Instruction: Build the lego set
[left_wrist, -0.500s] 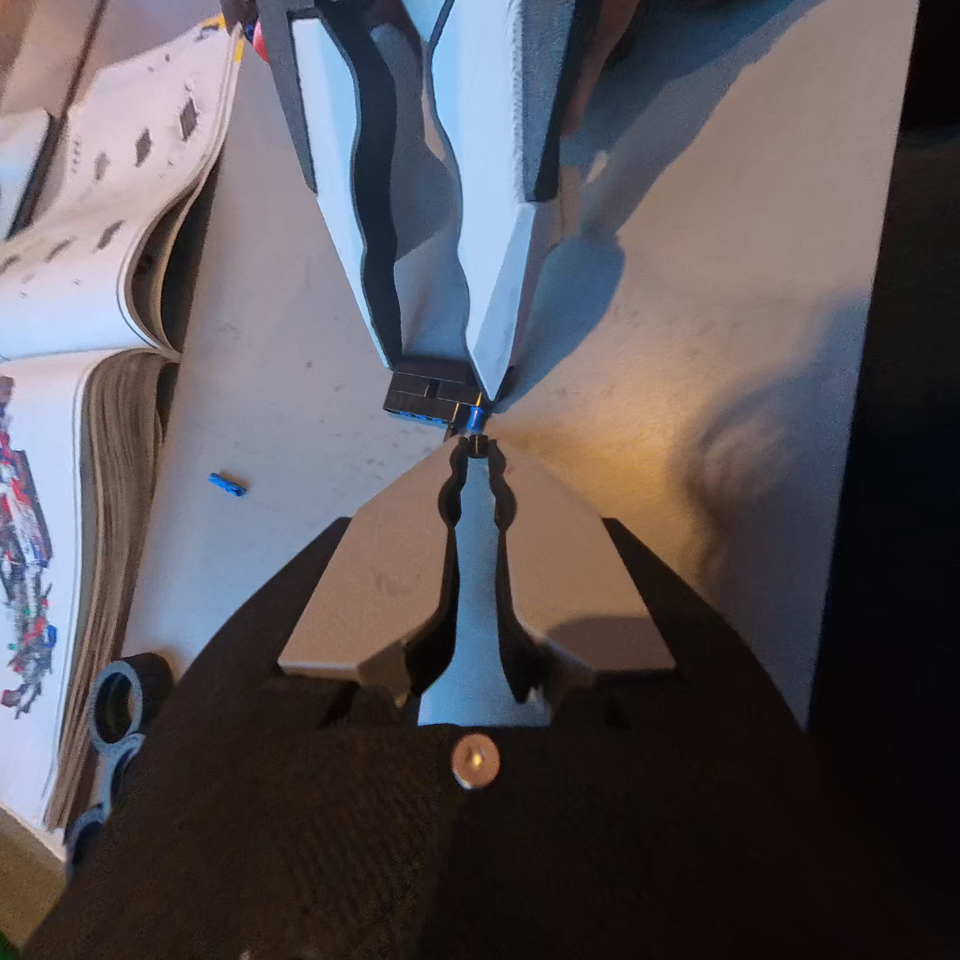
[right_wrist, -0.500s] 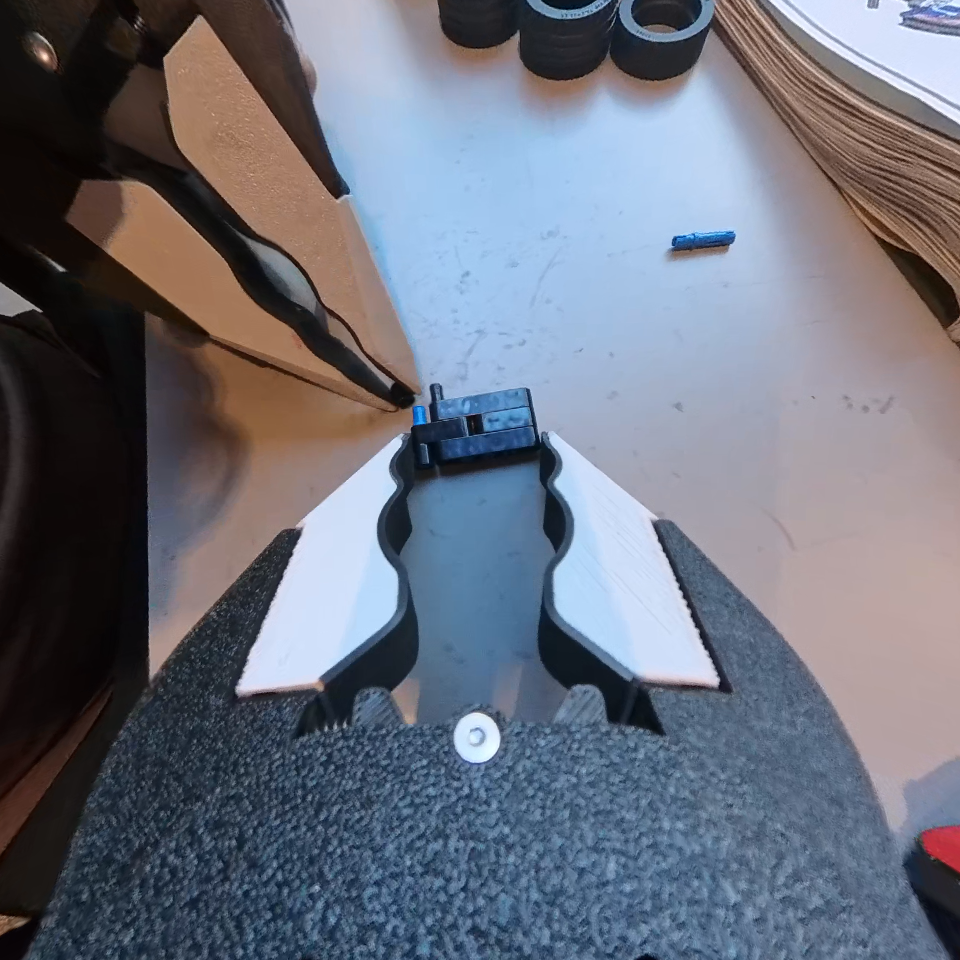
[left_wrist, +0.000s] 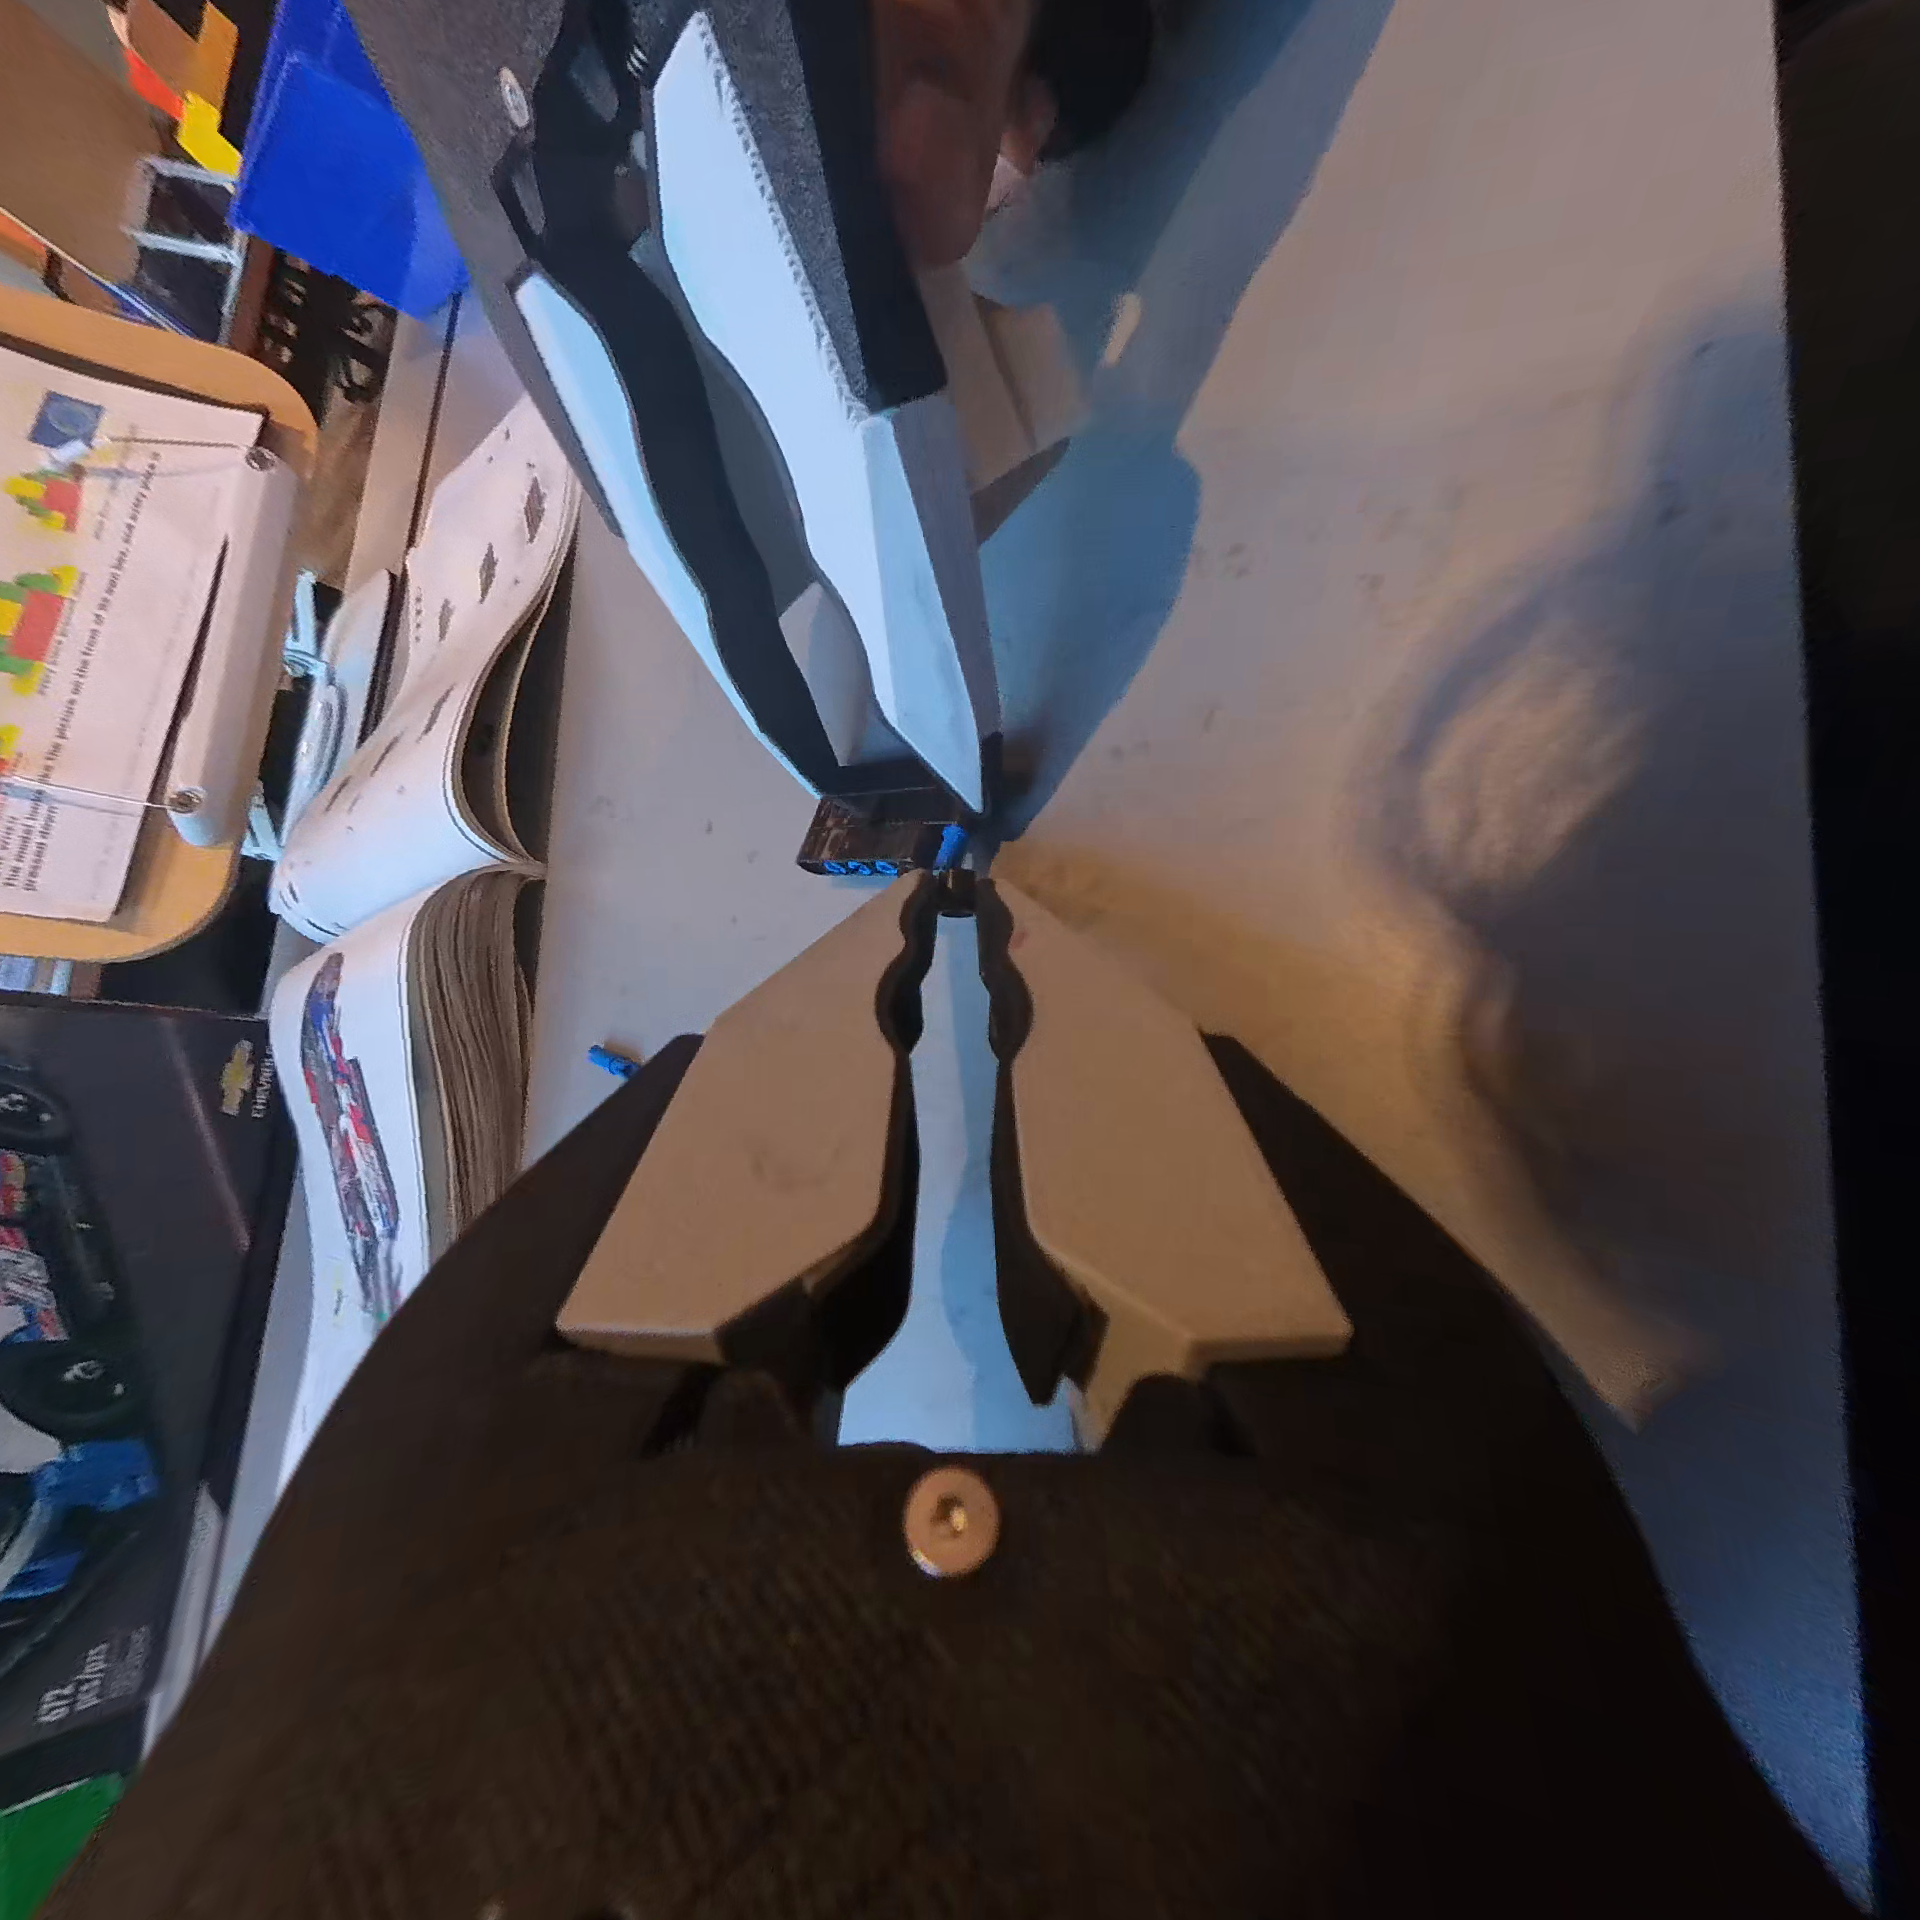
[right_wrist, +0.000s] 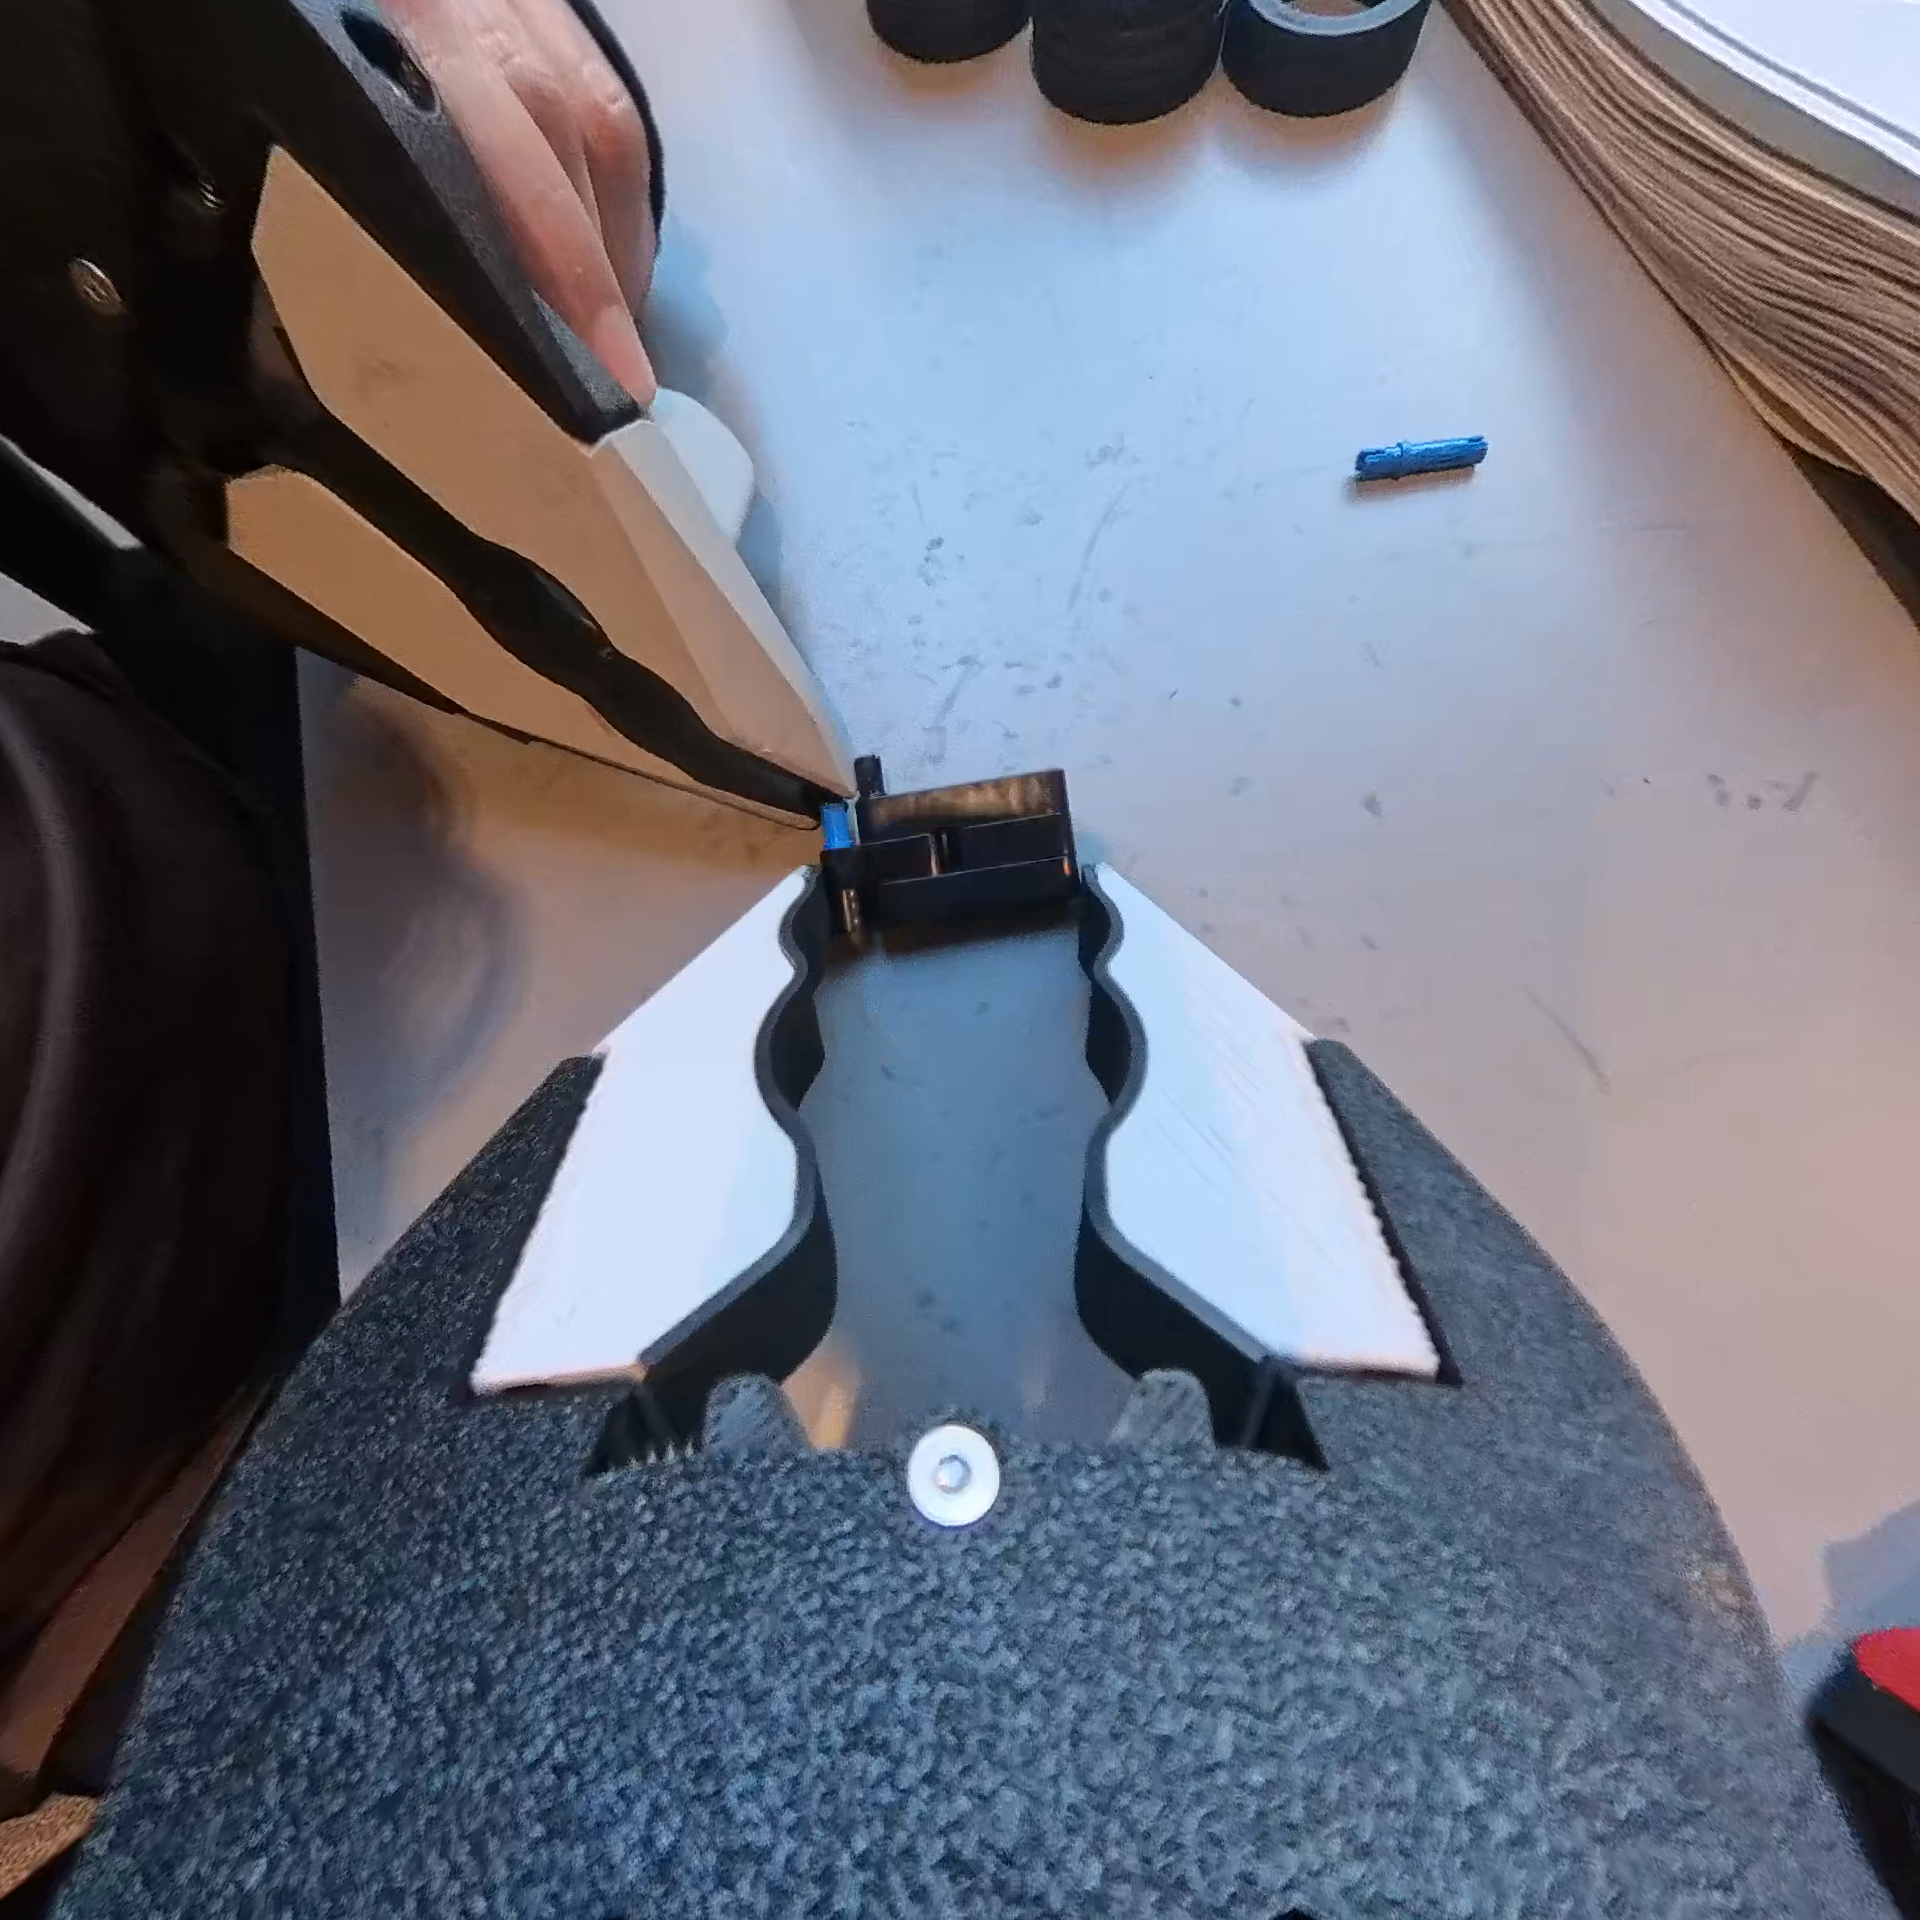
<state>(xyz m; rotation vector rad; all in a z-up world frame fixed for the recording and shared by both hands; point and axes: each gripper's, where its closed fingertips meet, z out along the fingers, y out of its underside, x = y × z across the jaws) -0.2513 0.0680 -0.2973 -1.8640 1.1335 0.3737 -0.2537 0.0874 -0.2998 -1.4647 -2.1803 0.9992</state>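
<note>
Gripping the black block (right_wrist: 966, 847) at frame centre, the right gripper (right_wrist: 951, 883) braced it; the left gripper (left_wrist: 954, 896), nearly closed, pinched a blue pin (right_wrist: 834, 824). Misalignment could jam or drop it.

L gripper (left_wrist: 954, 902) tips nearly closed; R gripper (right_wrist: 951, 883) jaws wide, tips meeting.

The right gripper (right_wrist: 951, 883) clamps a black lego assembly (right_wrist: 961, 844) on the tabletop (right_wrist: 1351, 779), the left gripper (right_wrist: 821, 805) pinching its blue pin (right_wrist: 834, 826).
</note>
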